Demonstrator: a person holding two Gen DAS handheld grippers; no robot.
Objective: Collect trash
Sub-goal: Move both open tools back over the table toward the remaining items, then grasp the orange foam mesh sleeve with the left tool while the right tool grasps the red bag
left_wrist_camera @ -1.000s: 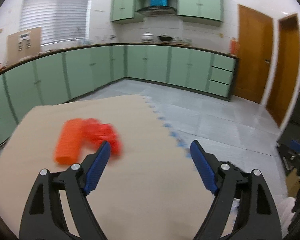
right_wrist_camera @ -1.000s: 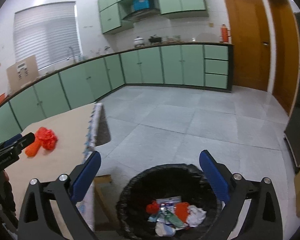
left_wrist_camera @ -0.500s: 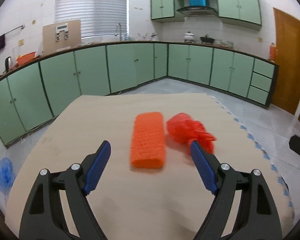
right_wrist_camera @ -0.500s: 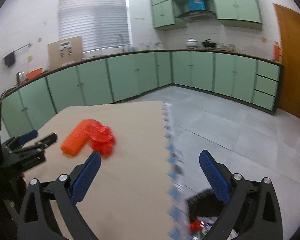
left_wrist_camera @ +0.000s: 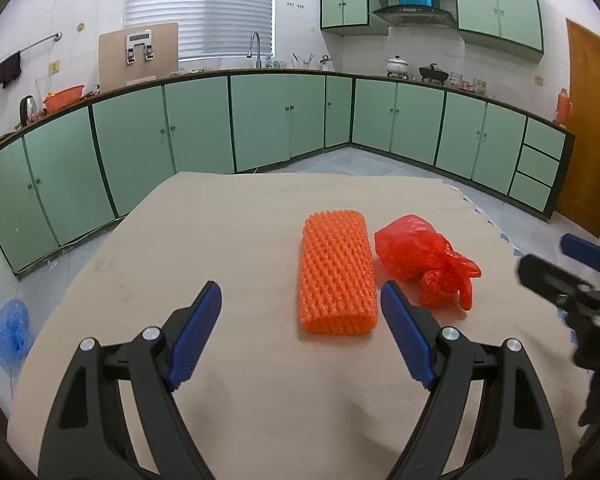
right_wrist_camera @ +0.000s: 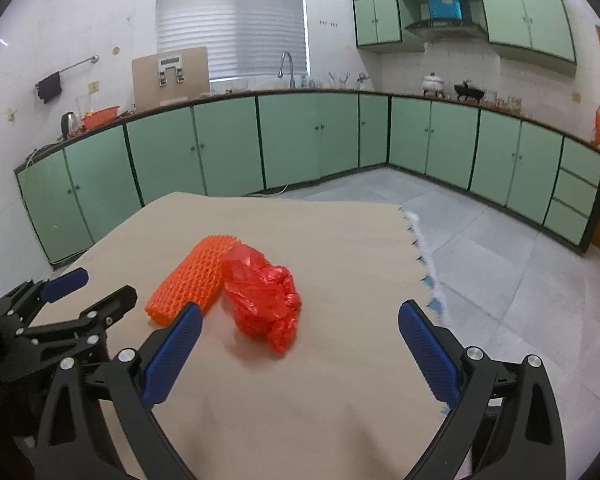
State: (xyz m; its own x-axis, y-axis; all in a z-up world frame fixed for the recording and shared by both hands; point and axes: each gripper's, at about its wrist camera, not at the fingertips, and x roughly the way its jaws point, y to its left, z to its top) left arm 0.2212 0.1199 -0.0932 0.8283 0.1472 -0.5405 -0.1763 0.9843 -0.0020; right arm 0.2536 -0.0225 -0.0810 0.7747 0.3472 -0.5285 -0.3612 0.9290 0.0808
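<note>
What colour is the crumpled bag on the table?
Red; the bag shows best in the right wrist view.

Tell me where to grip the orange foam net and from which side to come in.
Grip the foam net across its narrow middle, from its open near end. It lies flat with its length running away from the left gripper, so open jaws probably span it. Its right long side sits close against the red bag; slide that finger in carefully. It looks soft and will likely squash.

One orange foam net (left_wrist_camera: 337,272), one red plastic bag (left_wrist_camera: 424,264), one table (left_wrist_camera: 240,216).
</note>
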